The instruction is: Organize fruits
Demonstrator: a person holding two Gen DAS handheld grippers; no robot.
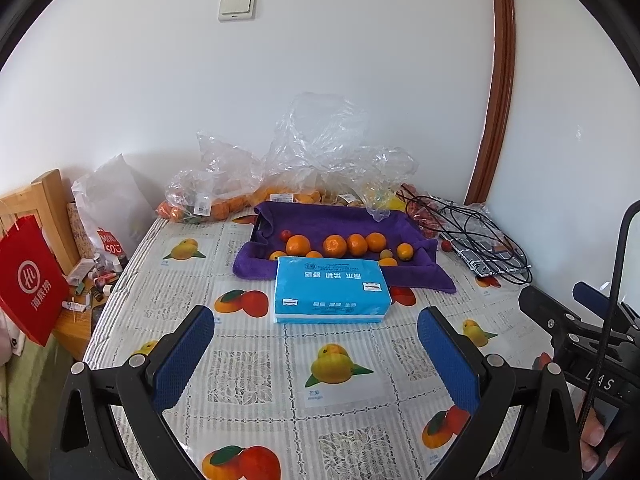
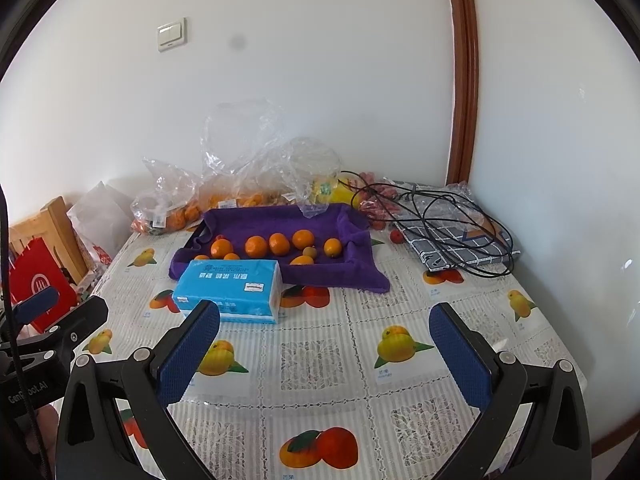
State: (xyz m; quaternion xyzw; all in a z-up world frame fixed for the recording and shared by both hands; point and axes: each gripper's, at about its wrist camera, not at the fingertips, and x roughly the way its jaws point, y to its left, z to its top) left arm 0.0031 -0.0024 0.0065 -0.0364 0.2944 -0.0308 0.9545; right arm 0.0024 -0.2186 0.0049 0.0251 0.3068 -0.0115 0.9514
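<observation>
White walls meet at the far right corner beside a brown door frame (image 2: 464, 80), with a light switch (image 1: 237, 6) high on the far wall. Against those walls stands the worktop (image 1: 256, 364), covered by a fruit-printed cloth. Off its left edge hang a red paper bag (image 1: 30, 280) and a wooden chair back (image 1: 52, 200), with small clutter below. Along the far edge lie clear plastic bags of oranges (image 1: 224, 196). In front of them a purple towel (image 2: 332, 268) lines a tray holding loose oranges (image 2: 280, 244) and smaller fruit. A blue tissue pack (image 1: 330, 290) lies touching the towel's near edge. At far right, black cables (image 2: 452, 216) sprawl over a checked packet (image 2: 464, 244), with red fruit (image 2: 394, 236) just beside it. The near half of the worktop lies bare.

The left tongs (image 1: 316, 336) hover above that bare stretch, blue pads wide apart, gripping nothing. The right tongs (image 2: 324, 340) likewise hang spread wide and empty, near the tissue pack.
</observation>
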